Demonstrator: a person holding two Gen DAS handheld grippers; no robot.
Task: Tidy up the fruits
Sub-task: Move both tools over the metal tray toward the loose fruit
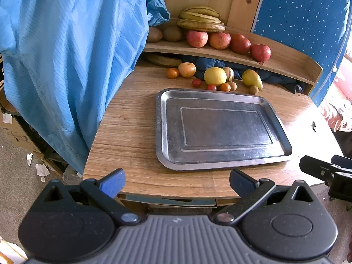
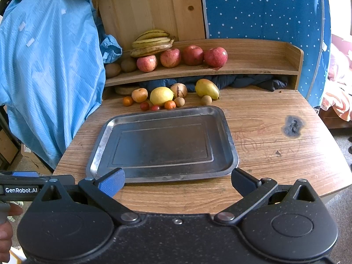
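Note:
An empty metal tray [image 1: 167, 154] [image 2: 96, 160] lies on the wooden table. Behind it sit loose fruits: a lemon [image 1: 215, 76] [image 2: 161, 96], a mango [image 1: 252, 78] [image 2: 206, 88], small tomatoes and oranges [image 1: 172, 73] [image 2: 127, 101]. Red apples [image 1: 197, 38] [image 2: 215, 56], bananas [image 1: 200, 18] [image 2: 153, 43] and kiwis [image 2: 128, 64] rest on the shelf above. My left gripper [image 1: 177, 183] is open and empty at the table's near edge. My right gripper [image 2: 178, 182] is open and empty just before the tray; it also shows in the left wrist view [image 1: 316, 169].
A blue cloth [image 1: 66, 55] [image 2: 48, 77] hangs at the left of the table. A dark cloth [image 2: 253, 81] lies under the shelf. A burn mark [image 2: 293, 126] marks the table at right. Cardboard boxes [image 1: 13, 129] stand on the floor at left.

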